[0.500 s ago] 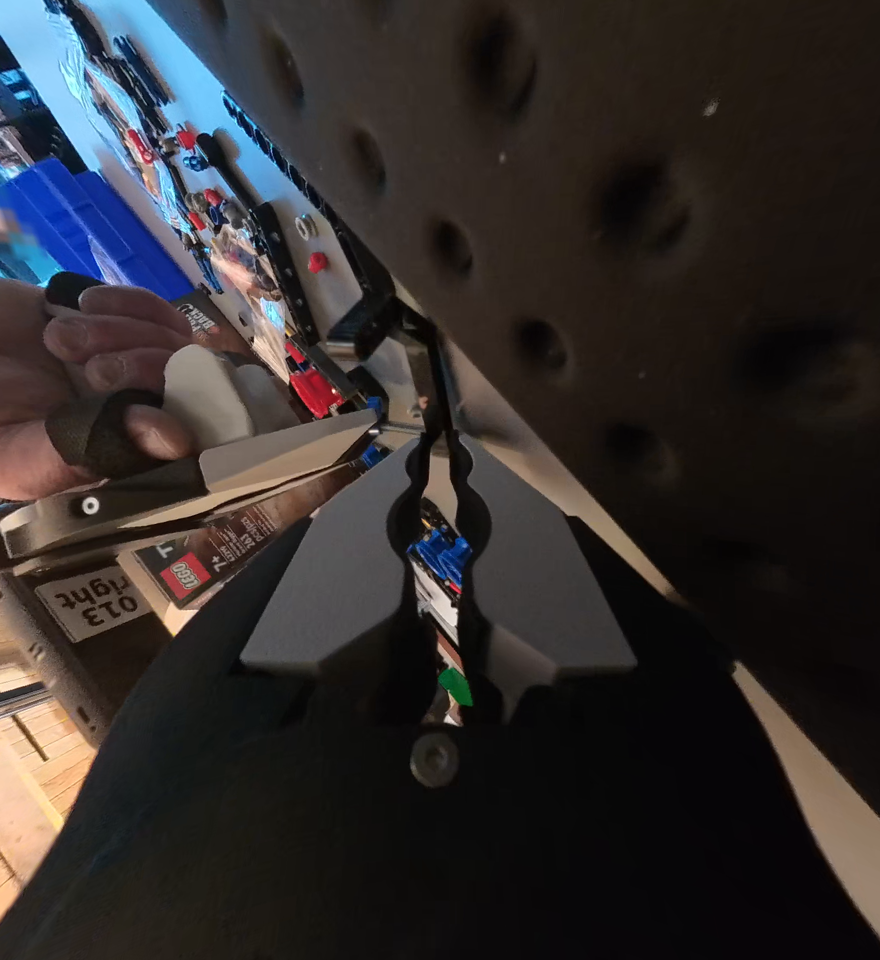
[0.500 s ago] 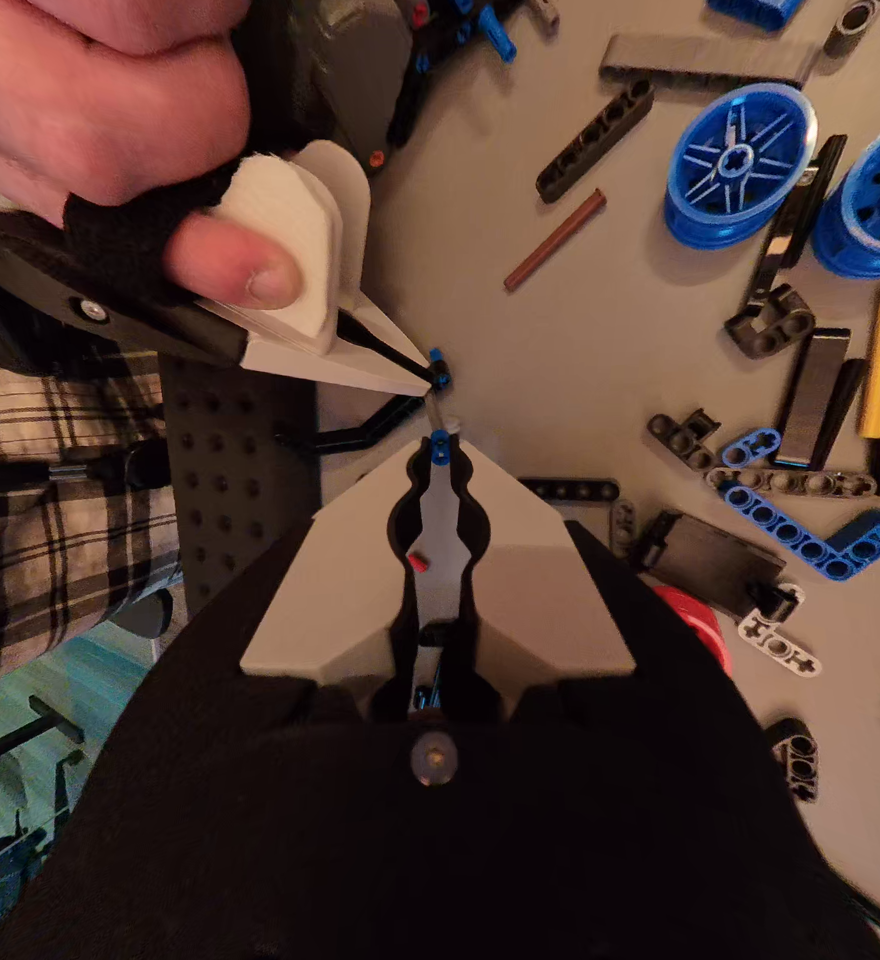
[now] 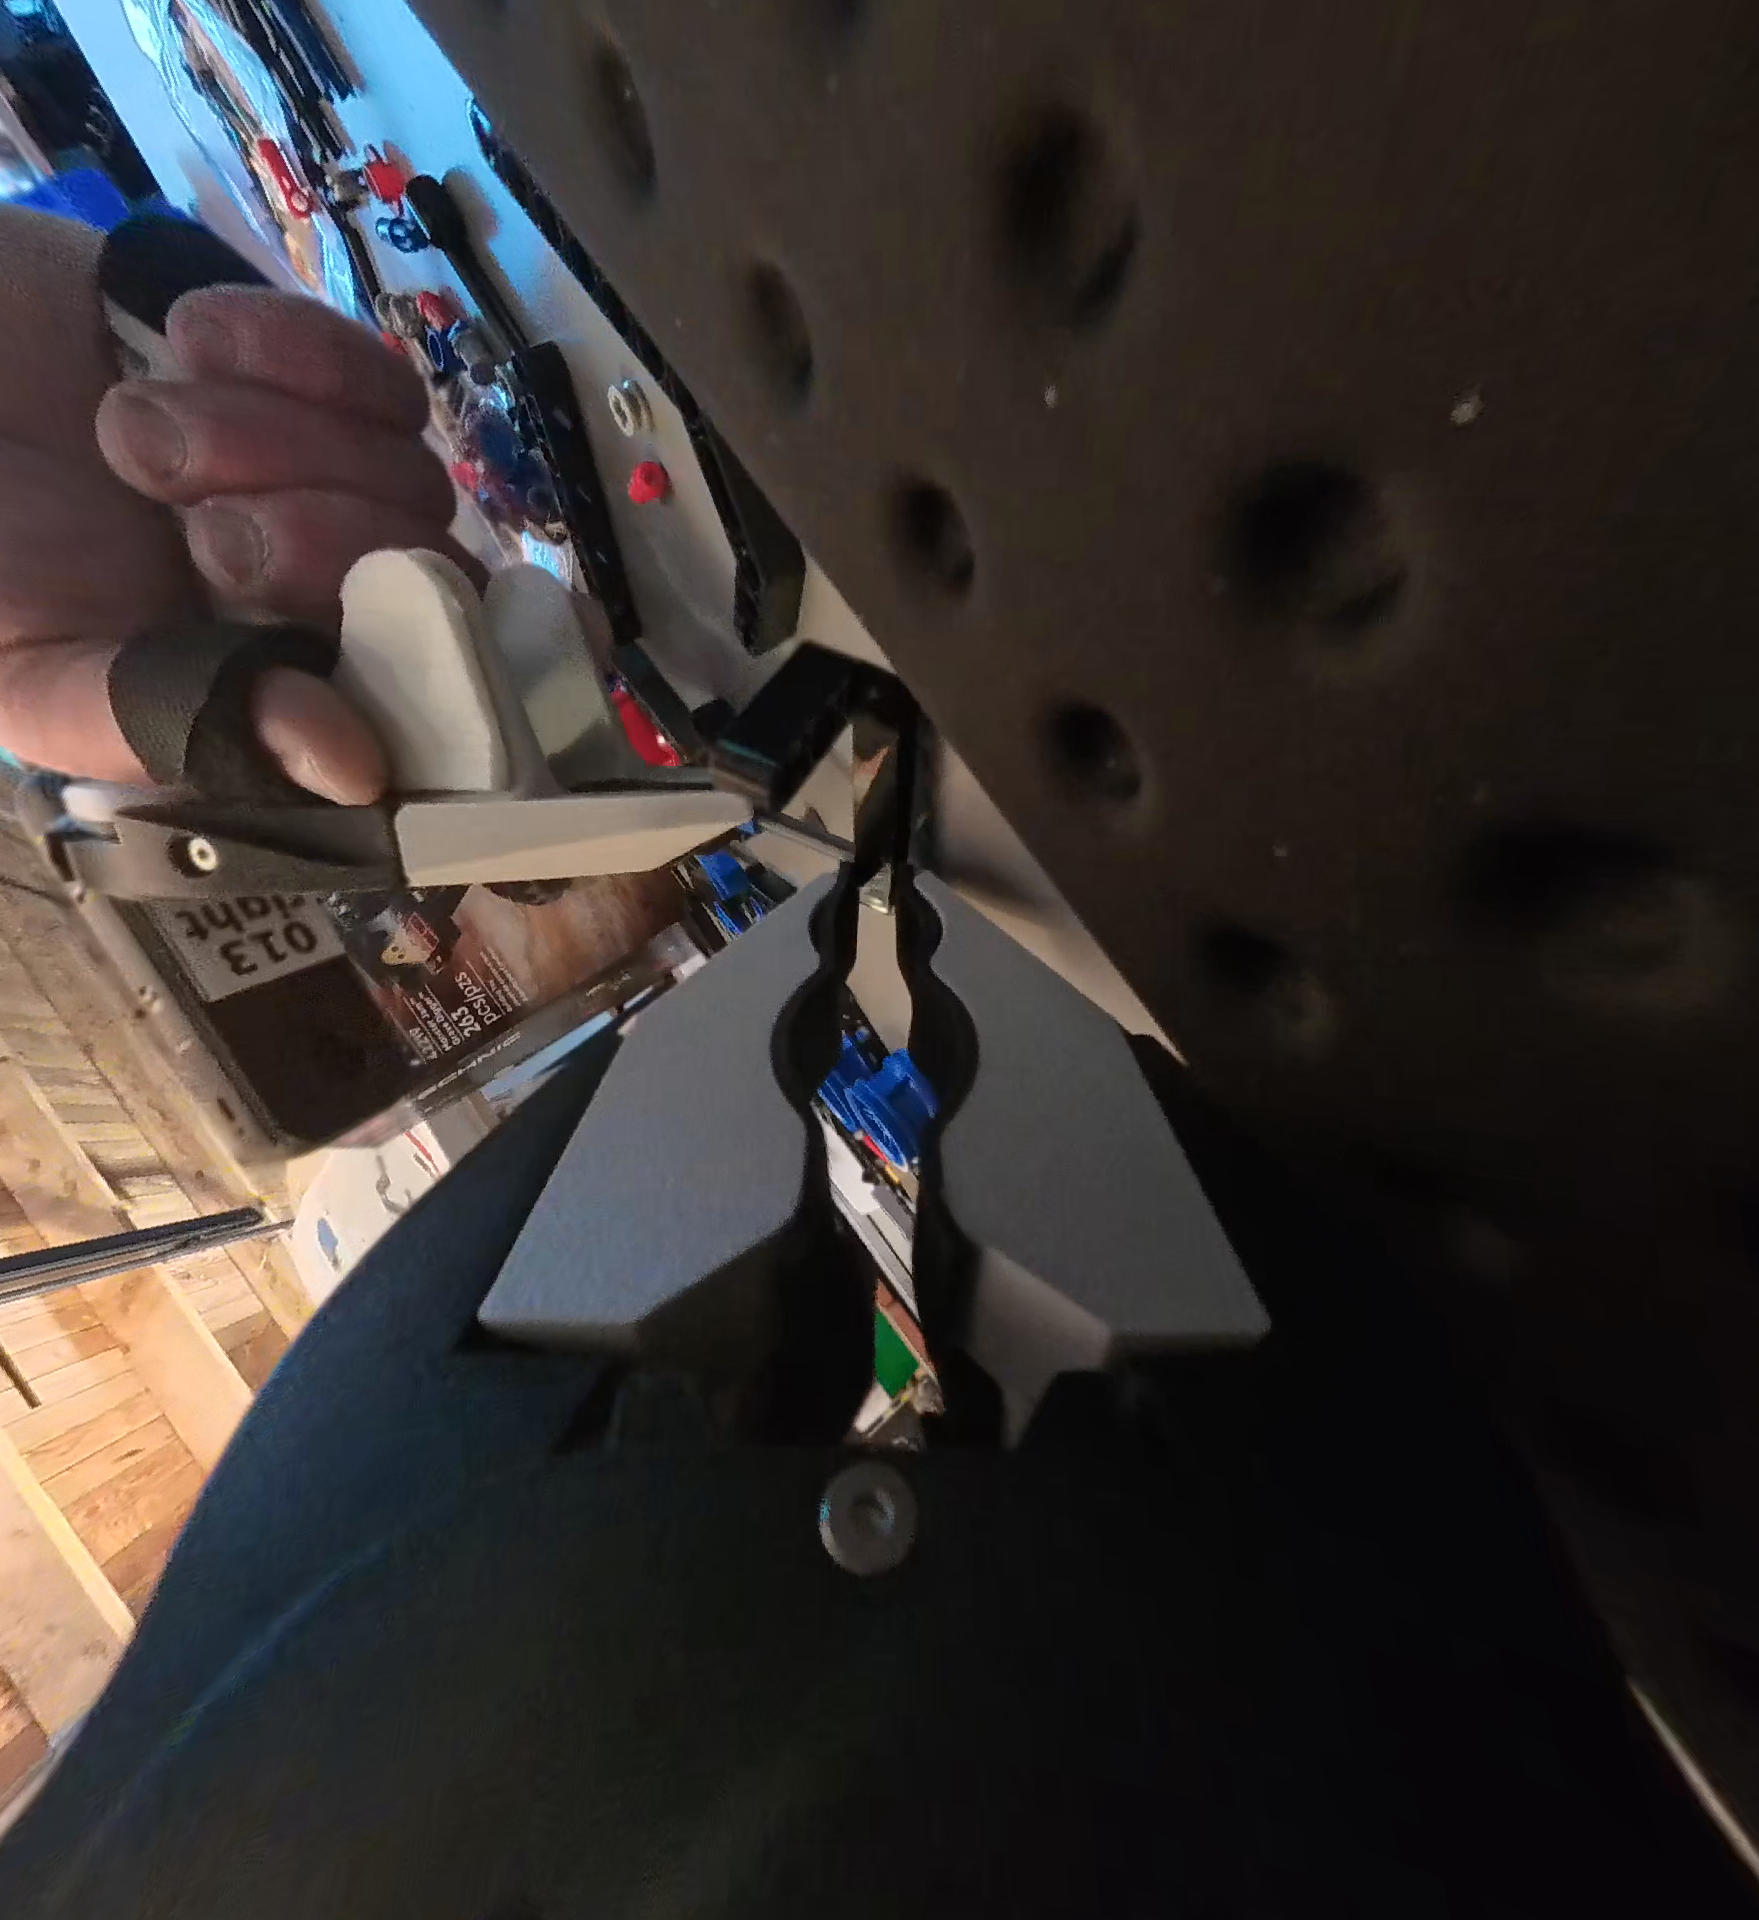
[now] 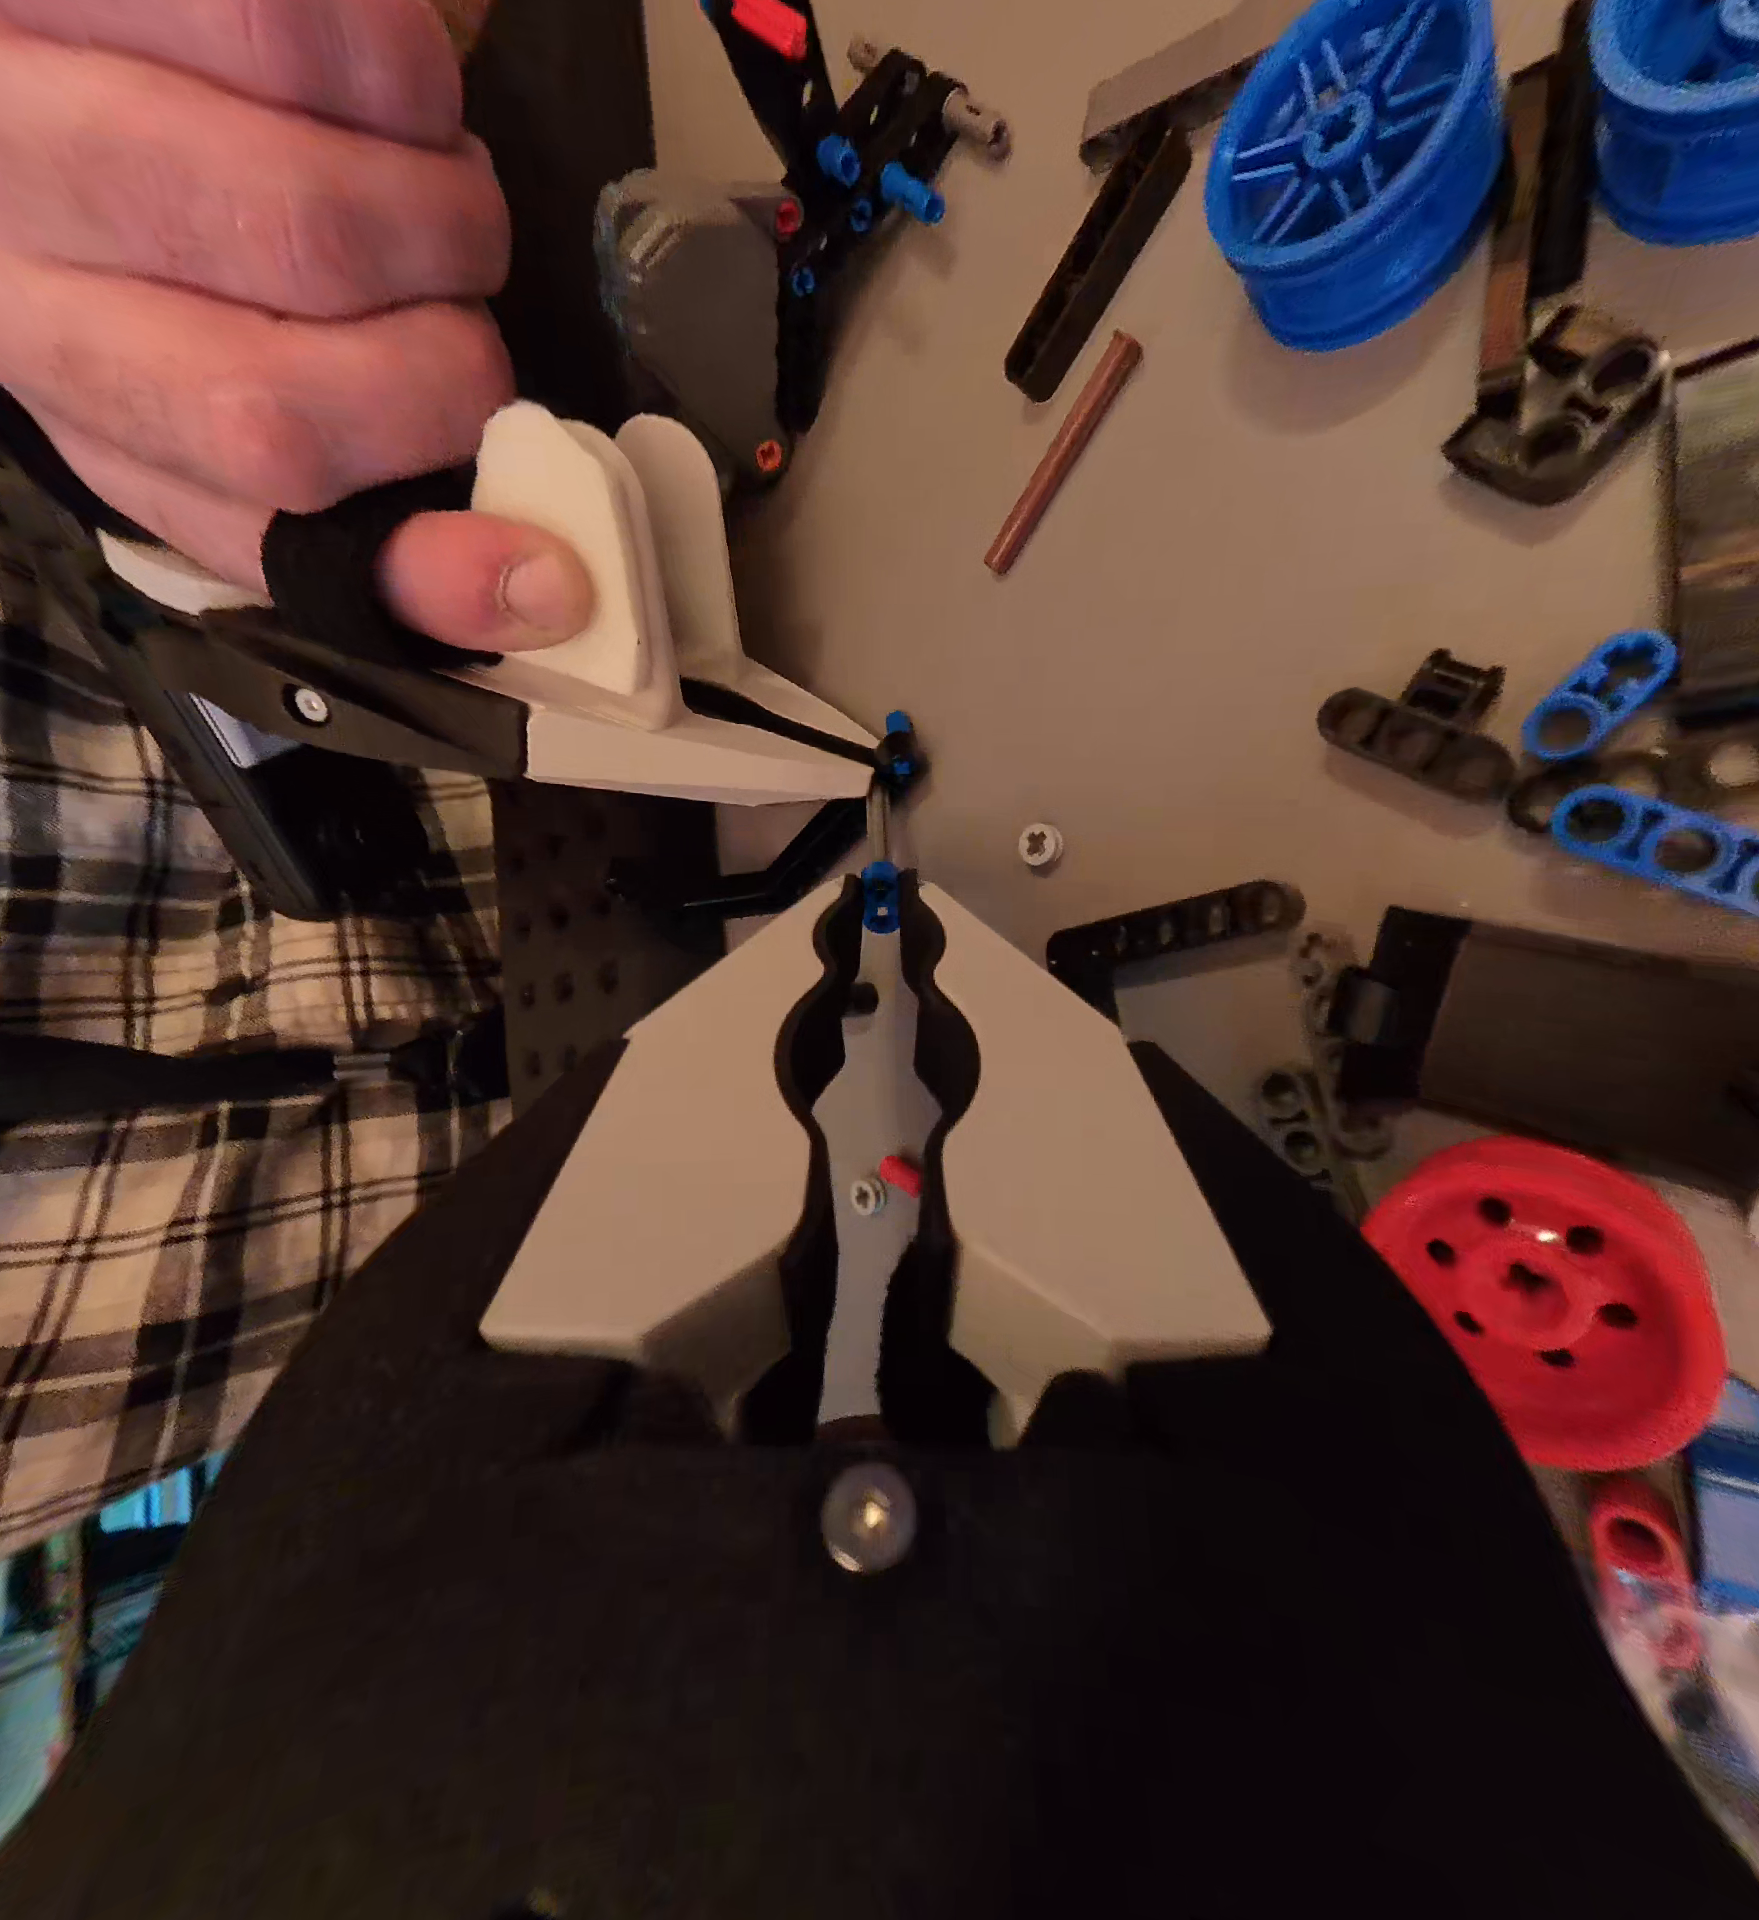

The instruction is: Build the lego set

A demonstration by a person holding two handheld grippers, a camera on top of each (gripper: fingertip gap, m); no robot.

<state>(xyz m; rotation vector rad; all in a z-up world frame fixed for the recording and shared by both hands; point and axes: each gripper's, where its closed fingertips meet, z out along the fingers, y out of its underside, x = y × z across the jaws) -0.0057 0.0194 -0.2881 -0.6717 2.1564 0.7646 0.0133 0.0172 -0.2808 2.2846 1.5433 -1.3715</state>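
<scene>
My right gripper [image 4: 880,896] is shut on a small blue connector [image 4: 881,906] at the near end of a thin grey axle [image 4: 883,828]. The axle's far end meets a black and blue piece [image 4: 896,756] pinched in my left gripper [image 4: 877,767], which comes in from the left. A black bent beam [image 4: 761,883] hangs from that piece. In the left wrist view my left gripper [image 3: 875,883] is shut on the black beam [image 3: 802,717], held just off a dark perforated board. The right gripper [image 3: 740,805] touches it from the left with the axle [image 3: 802,831].
Loose parts lie on the grey table: two blue wheels [image 4: 1353,177], a red wheel [image 4: 1540,1309], a brown axle [image 4: 1062,452], blue beams [image 4: 1706,878], black beams and a part-built grey and black assembly [image 4: 729,301]. The dark perforated board [image 3: 1270,520] stands close on the left gripper's right. My left and right fingertips are right by each other.
Both grippers keep their holds and stay joined by the axle. The pair has shifted over the table, and the red wheel now shows more fully. The right gripper looks nearer and more level.
</scene>
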